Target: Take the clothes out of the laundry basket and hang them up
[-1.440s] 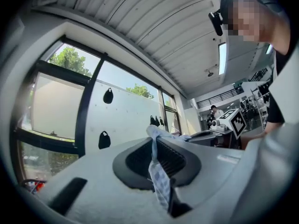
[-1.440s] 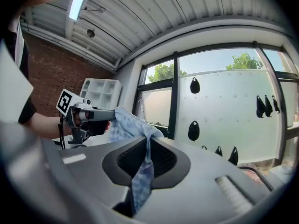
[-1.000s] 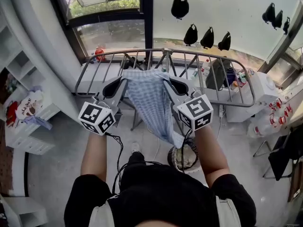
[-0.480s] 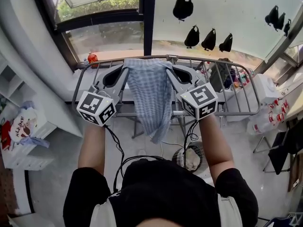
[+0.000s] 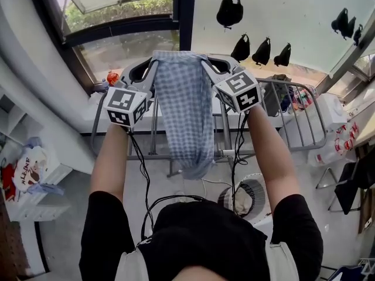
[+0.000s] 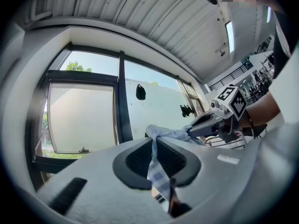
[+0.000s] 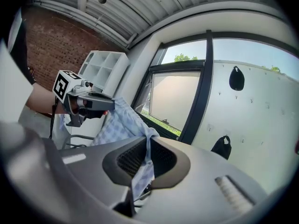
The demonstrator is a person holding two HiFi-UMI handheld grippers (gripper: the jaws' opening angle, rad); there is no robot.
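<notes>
below the window (image 5: pixel 126 43), a drying rack (image 5: pixel 296 119) of thin grey metal rails, rounded at the ends. raised before the glass and over the rack, a blue-and-white checked garment (image 5: pixel 190 107): thin woven cloth, stretched along its top edge, hanging limp in loose folds. probably light and soft, quick to sag or slip; best taken at the two top corners, as now, to keep it spread for draping over a rail. lowest in the head view, a round white slatted laundry basket (image 5: pixel 259 183), pale cloth inside. left gripper (image 5: pixel 153 66) and right gripper (image 5: pixel 205 63), smooth grey plastic, each pinched nearly closed on a bunched corner of the garment.
</notes>
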